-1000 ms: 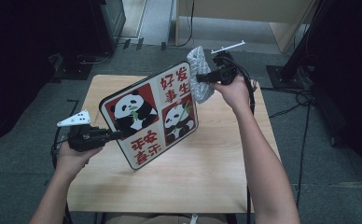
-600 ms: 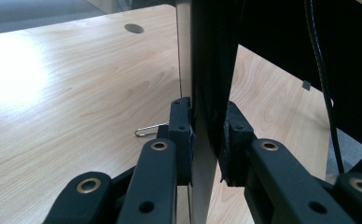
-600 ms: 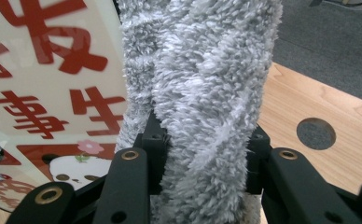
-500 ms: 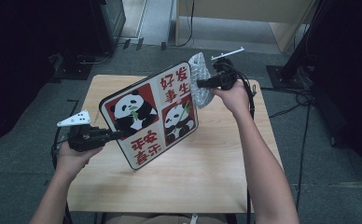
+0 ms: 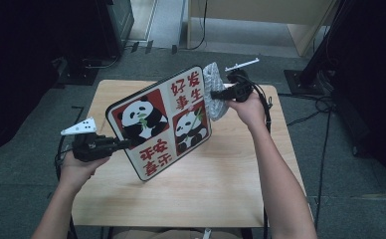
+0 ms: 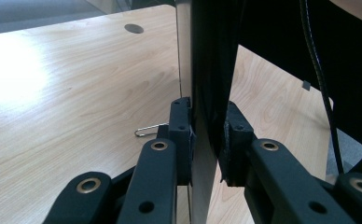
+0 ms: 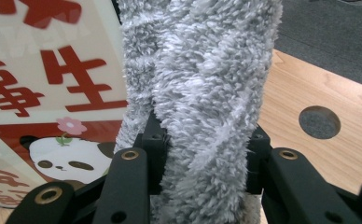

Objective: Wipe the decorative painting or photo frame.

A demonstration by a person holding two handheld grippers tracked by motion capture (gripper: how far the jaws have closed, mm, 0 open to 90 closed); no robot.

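Observation:
A square panda board (image 5: 163, 119) with red characters is held tilted above the wooden table (image 5: 231, 179). My left gripper (image 5: 124, 144) is shut on its lower left edge; in the left gripper view the board's thin edge (image 6: 202, 70) sits clamped between the pads, my left gripper (image 6: 206, 140) around it. My right gripper (image 5: 215, 94) is shut on a grey fluffy cloth (image 5: 213, 92) pressed at the board's upper right edge. In the right gripper view the cloth (image 7: 202, 79) fills the jaws of my right gripper (image 7: 205, 154), with the board's face (image 7: 53, 93) to its left.
A paper clip (image 6: 149, 129) lies on the table under the board. The table has a round cable hole (image 7: 319, 122) near its far right corner. Dark equipment stands and cables ring the table on the grey floor (image 5: 330, 144).
The right hand has slid the cloth a little down along the board's upper right edge. The left hand and the board have stayed put.

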